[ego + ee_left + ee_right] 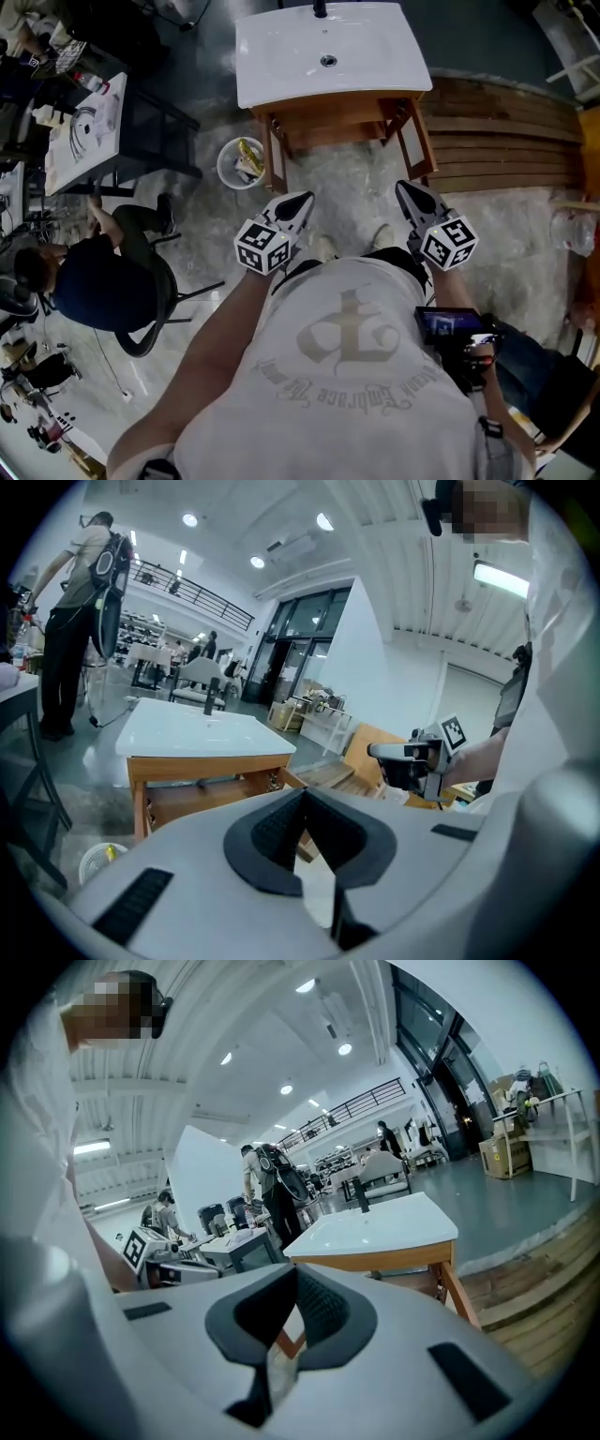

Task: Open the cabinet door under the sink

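Left tongs (304, 199), right tongs (402, 187) pressed together, empty; cabinet (328, 110) interior hidden beneath sink (281, 56).

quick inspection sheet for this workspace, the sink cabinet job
surface: pale mottled floor in front of the cabinet
job's things: white sink on a wooden cabinet; both doors look swung outward, left door and right door
clutter: white bucket with yellowish contents beside the left door
grippers: left gripper and right gripper both shut, holding nothing, short of the cabinet
cables: what looks like a thin cable on the floor at lower left, away from the cabinet
surroundings: wooden planks right of the cabinet; seated person and loaded table to the left
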Available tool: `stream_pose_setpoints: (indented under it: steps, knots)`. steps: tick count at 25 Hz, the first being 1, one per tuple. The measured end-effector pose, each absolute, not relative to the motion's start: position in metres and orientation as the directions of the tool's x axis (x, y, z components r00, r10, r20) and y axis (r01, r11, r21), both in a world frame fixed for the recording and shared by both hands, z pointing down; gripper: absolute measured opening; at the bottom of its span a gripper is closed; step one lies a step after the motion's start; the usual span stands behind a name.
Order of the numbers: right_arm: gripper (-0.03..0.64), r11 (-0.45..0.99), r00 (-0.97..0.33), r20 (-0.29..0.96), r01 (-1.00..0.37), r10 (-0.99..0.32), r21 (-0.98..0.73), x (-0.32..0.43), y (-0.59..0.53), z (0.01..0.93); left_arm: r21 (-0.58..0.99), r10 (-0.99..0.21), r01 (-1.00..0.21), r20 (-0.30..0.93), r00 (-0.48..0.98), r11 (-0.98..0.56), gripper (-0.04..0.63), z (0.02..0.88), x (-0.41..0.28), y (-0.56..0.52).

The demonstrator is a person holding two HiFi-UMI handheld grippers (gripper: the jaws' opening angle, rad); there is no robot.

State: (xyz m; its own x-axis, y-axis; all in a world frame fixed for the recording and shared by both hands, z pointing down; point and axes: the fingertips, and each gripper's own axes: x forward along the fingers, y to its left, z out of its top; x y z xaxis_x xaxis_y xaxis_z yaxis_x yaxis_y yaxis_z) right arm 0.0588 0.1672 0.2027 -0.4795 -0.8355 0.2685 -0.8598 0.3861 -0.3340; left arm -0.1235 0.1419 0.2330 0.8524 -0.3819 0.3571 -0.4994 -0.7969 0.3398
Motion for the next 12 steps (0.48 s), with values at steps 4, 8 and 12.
stream_pose_setpoints:
  steps: [4, 8, 12]
  knots:
    - [0.014, 0.403, -0.494, 0.273, -0.855, -0.826, -0.327, 0.049, 0.159, 0.203, 0.34, -0.376, -0.497, 0.362, 0.853, -0.798, 0.009, 0.236, -0.128, 0.142]
    - [0.014, 0.42, -0.506, 0.279, -0.851, -0.816, -0.315, 0.044, 0.156, 0.203, 0.342, -0.381, -0.499, 0.358, 0.853, -0.796, 0.009, 0.238, -0.13, 0.141]
    - [0.014, 0.433, -0.514, 0.28, -0.848, -0.811, -0.306, 0.041, 0.152, 0.198, 0.342, -0.388, -0.502, 0.35, 0.853, -0.795, 0.009, 0.234, -0.133, 0.138]
